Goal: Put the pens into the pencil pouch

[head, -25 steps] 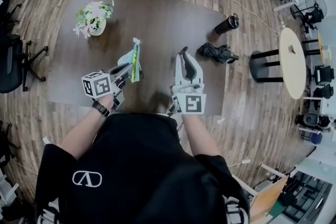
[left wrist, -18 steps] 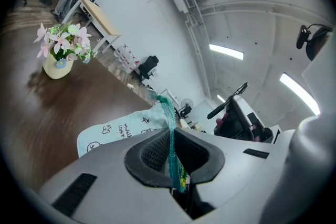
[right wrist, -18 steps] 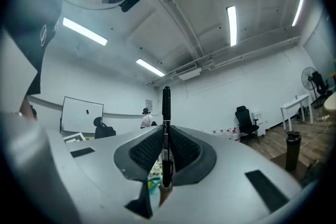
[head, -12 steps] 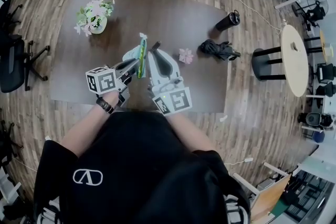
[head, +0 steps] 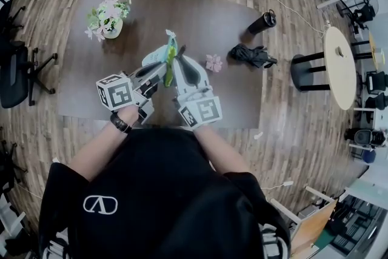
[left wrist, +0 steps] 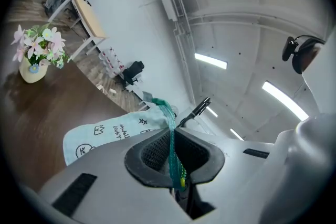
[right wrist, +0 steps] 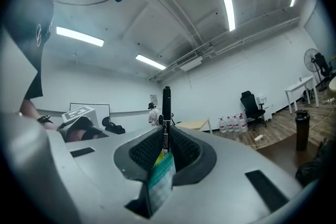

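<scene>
Left tongs (head: 157, 68) are clamped tight on the green zipper edge of the pale blue printed fabric pencil pouch (left wrist: 107, 132). The pouch is held above the dark brown wooden worktop (head: 200, 12). Right tongs (head: 181, 57) are narrow, pinching 1 slim black pen (right wrist: 166, 107) that sticks out past the jaw tips, just beside the pouch's zipper edge. 1 small pink item (head: 214, 63) lies on the worktop to the right.

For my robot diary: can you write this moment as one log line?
left gripper: shut on pouch | right gripper: shut on pen | both above table | pen beside pouch
</scene>
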`<state>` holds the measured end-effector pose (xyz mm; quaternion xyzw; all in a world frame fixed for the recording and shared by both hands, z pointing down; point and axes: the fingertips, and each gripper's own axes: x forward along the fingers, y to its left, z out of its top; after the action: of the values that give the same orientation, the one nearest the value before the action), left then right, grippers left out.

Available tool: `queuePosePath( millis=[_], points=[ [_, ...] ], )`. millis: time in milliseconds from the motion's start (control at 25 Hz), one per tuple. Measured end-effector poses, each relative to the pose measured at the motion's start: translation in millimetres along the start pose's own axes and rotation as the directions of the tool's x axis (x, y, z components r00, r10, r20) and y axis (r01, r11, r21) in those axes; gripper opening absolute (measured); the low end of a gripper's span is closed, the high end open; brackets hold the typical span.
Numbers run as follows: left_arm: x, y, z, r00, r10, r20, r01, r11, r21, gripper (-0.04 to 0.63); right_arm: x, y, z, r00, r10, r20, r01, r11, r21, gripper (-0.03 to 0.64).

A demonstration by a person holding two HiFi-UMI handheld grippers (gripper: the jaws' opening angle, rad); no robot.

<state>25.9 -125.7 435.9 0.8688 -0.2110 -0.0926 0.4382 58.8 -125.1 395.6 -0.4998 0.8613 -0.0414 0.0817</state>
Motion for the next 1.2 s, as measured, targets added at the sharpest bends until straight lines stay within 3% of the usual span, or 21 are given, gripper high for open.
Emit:
queuePosePath(
  millis=[120,200,440,760,920,1080,1200],
  points=[
    [2,-2,2,1.0,-0.002,0.009,0.002,1.0,-0.001,0.025,-1,4,-11,0.997,0.056,-0.05,-0.054,0.998,0.045,0.049],
    [2,1,0,1.0,0.006,0.01,-0.006,1.0,-0.002,0.025,-4,8,-13,0.995,0.082,-0.062,-0.079,0.996,0.05,0.106],
    [-2,10,2,0.999,0.021,0.024,-0.02,1.0,-0.012,0.025,-1,10,-16,0.992,0.102,-0.072,-0.097,0.993,0.069,0.155],
    [-12,19,4,0.998,0.056,0.041,-0.055,0.998,-0.018,0.025,-3,-12,1,0.999,0.009,-0.034,-0.008,0.999,0.046,0.155],
    [-30,31,6,0.994,0.083,0.065,-0.081,0.996,-0.031,0.025,9,-39,-15,0.991,-0.068,-0.117,0.07,0.998,0.011,0.155],
    [-49,39,8,0.99,0.111,0.09,-0.107,0.993,-0.045,0.025,29,-63,-70,0.943,-0.104,-0.316,0.102,0.995,-0.022,0.155],
    [-61,44,7,0.986,0.13,0.101,-0.126,0.991,-0.051,0.025,45,-67,-136,0.849,-0.085,-0.521,0.079,0.996,-0.035,0.155]
  ],
)
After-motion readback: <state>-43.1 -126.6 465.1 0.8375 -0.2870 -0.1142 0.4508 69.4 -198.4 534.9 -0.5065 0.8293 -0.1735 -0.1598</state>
